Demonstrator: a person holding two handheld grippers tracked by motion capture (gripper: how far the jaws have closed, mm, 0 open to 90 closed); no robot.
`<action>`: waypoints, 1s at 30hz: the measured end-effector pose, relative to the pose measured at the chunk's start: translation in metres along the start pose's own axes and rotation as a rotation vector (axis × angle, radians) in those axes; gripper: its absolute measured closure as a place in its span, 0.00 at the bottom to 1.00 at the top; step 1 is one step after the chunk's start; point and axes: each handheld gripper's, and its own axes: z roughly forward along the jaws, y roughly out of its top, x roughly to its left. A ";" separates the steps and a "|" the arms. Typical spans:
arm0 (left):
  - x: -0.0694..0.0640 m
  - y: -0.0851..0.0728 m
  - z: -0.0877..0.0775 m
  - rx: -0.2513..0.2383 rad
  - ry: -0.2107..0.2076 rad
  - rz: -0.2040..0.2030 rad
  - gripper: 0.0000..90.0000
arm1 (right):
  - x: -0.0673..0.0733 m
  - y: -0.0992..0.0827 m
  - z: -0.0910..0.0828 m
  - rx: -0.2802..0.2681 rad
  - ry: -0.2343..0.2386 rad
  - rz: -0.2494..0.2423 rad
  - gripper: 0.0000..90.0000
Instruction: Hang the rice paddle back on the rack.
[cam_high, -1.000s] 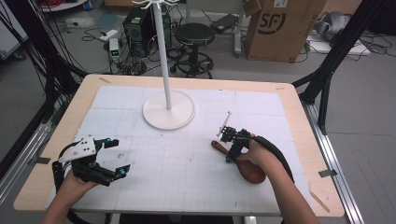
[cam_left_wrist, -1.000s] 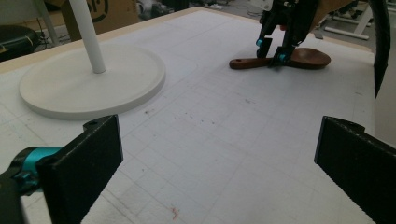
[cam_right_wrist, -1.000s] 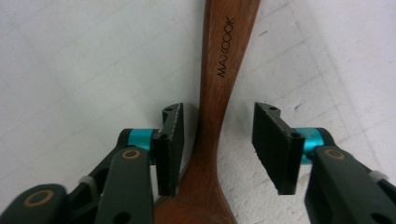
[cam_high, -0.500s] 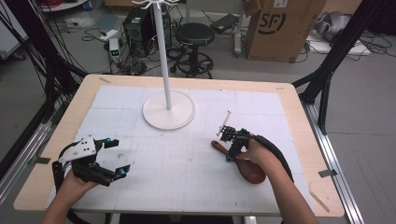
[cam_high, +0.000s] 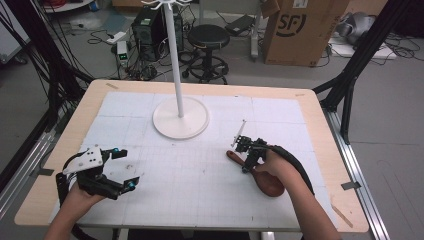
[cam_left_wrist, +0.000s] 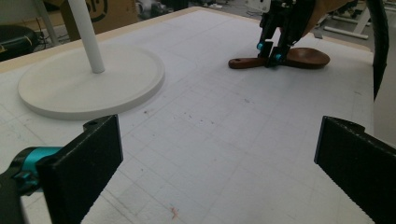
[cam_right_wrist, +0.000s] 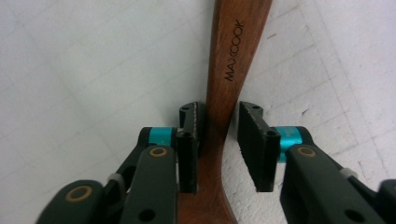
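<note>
Right gripper view, centre frame: right gripper (cam_right_wrist: 218, 140) fingers closing astride wooden spoon (cam_right_wrist: 233, 60) handle, not yet clamped, spoon flat on tabletop (cam_right_wrist: 84, 60); advise centring handle, squeezing evenly before lifting.

The jaws of the right tool (cam_right_wrist: 218, 144) have just been closing around the handle of the dark brown wooden spoon (cam_right_wrist: 236, 60); a small gap remains at one pad.

Table (cam_high: 320, 107): stand (cam_high: 180, 117), wooden spoon (cam_high: 267, 181).
</note>
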 end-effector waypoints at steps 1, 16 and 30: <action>0.000 0.000 0.000 0.000 0.000 0.000 0.02 | 0.000 0.000 0.000 0.004 -0.007 -0.016 0.80; 0.000 0.000 -0.001 -0.002 0.003 -0.002 0.02 | -0.005 -0.003 -0.001 -0.020 0.029 0.029 0.87; 0.000 -0.001 0.000 0.004 0.003 -0.002 0.02 | -0.009 -0.017 -0.012 -0.134 0.097 0.014 0.87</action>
